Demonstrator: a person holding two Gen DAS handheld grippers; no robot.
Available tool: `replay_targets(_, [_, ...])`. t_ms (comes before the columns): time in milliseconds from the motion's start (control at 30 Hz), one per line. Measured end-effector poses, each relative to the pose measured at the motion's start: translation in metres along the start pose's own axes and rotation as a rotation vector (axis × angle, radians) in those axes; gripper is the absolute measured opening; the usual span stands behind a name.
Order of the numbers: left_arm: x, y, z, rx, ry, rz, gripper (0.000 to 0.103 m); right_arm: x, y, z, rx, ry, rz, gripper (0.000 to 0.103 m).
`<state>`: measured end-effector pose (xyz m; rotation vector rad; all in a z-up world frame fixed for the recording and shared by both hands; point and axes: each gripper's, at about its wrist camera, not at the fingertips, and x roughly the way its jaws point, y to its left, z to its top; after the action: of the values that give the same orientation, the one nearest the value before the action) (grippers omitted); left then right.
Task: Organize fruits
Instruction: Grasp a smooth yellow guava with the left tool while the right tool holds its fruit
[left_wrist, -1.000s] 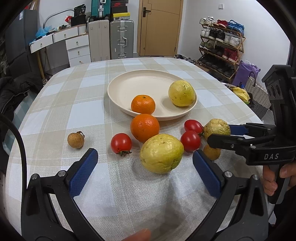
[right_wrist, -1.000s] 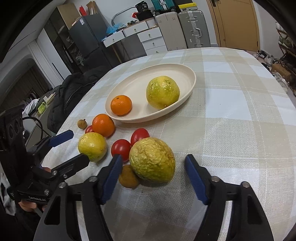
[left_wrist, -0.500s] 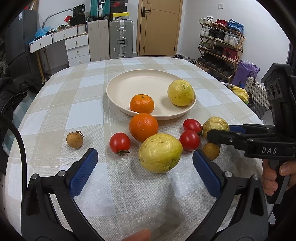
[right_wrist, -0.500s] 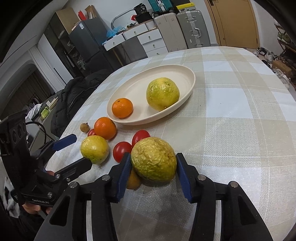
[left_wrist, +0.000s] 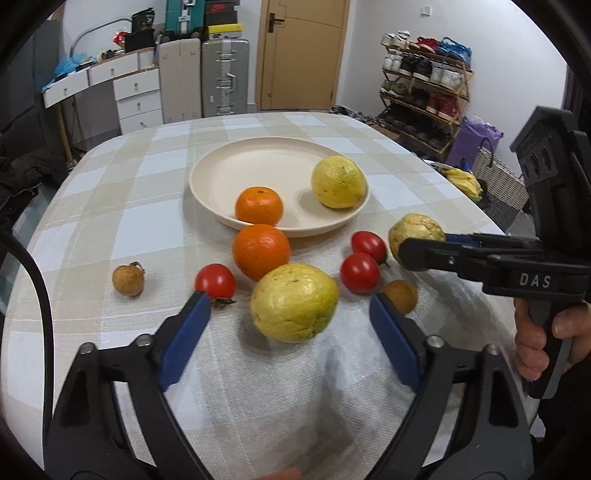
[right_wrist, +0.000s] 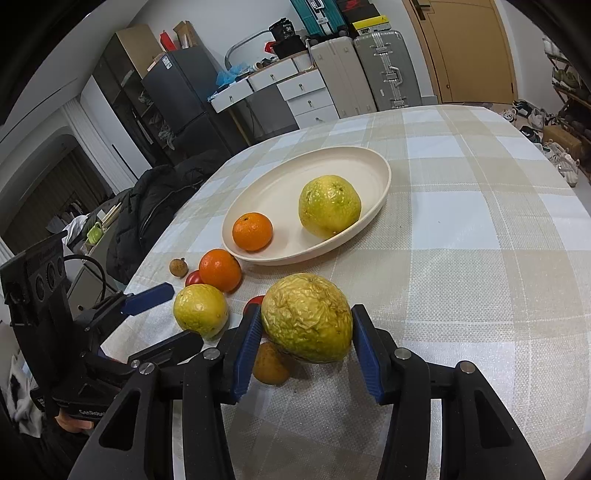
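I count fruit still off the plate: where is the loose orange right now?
In the left wrist view the loose orange sits on the tablecloth at centre, just in front of the plate, between a tomato and the smooth yellow fruit.

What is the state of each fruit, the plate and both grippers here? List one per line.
Plate: holds two fruits.
Wrinkled yellow fruit: clamped by right gripper.
Smooth yellow fruit: on cloth, untouched.
Left gripper: closing around it.
Tomatoes: on cloth.
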<state>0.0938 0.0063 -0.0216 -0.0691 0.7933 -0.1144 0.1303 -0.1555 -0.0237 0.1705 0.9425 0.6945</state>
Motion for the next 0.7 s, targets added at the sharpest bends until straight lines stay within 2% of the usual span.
replay_targets(67, [0.002, -0.003, -0.001, 0.013, 0.014, -0.021, 0.067, 0.0, 0.0, 0.0, 0.001, -0.001, 0.002, 0.049])
replay_targets(167, [0.002, -0.007, -0.002, 0.026, 0.02, -0.035, 0.061, -0.001, 0.001, 0.0, -0.002, -0.003, 0.002, 0.049])
replay_targets(433, [0.017, -0.009, 0.001, 0.012, 0.076, -0.047, 0.058, -0.002, 0.001, 0.0, -0.004, 0.0, 0.001, 0.049])
replay_targets(467, [0.018, -0.01, 0.001, 0.014, 0.078, -0.051, 0.052, -0.002, 0.001, 0.0, -0.004, 0.0, 0.001, 0.049])
replay_targets(500, [0.02, -0.01, 0.002, 0.016, 0.081, -0.06, 0.047, -0.002, 0.001, 0.0, -0.004, 0.0, 0.001, 0.049])
replay_targets(700, [0.016, -0.011, 0.002, 0.017, 0.058, -0.064, 0.046, -0.003, 0.001, -0.001, -0.003, -0.003, -0.001, 0.049])
